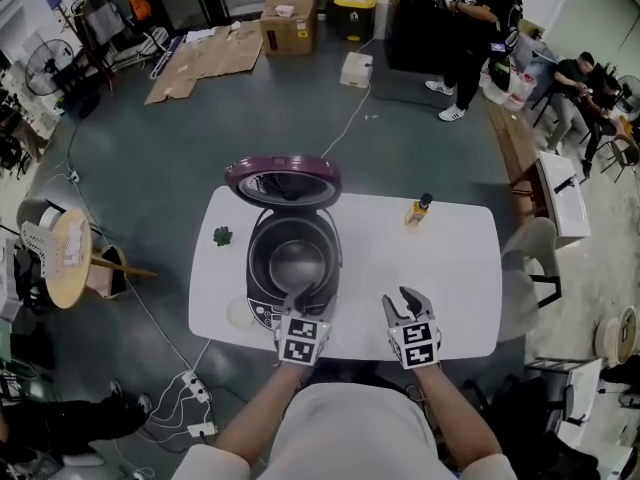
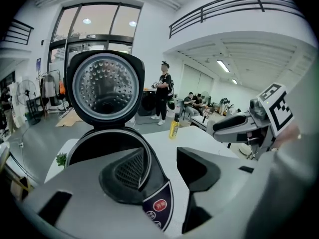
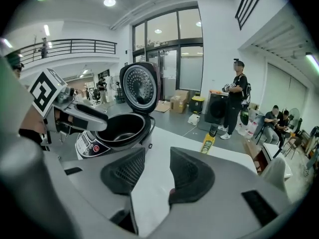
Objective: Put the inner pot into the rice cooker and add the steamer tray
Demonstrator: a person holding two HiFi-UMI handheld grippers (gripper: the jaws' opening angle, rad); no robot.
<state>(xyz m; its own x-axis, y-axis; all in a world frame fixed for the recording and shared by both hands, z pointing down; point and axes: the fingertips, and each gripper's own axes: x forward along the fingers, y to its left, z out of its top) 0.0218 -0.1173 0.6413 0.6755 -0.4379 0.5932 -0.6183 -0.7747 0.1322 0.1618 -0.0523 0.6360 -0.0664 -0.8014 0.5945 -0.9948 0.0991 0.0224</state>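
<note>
Metal pot (image 1: 297, 261) already down in the cooker (image 1: 256, 268), mouth straight up, bottom just a shiny blur. Can't see much of the front panel (image 2: 158, 206), mostly hidden behind left tongs (image 1: 303, 298). Lid (image 1: 283, 180) flipped up, leaning toward the far side. Both tongs released, nothing gripped: left one at the front rim, right tongs (image 1: 400, 303) over the white bench (image 1: 460, 268). Can't identify pale round thing (image 1: 238, 311) beside cooker, too small.

**Three views, one shared cooker**

From the head we look steeply down on the table (image 1: 460, 268). Riding the left gripper (image 2: 160, 156), we face the rice cooker (image 2: 158, 203) close up; riding the right gripper (image 3: 157, 156), we see it farther off, to our left. All views share cooker, lid (image 2: 105, 89) and yellow bottle (image 2: 174, 127).
</note>
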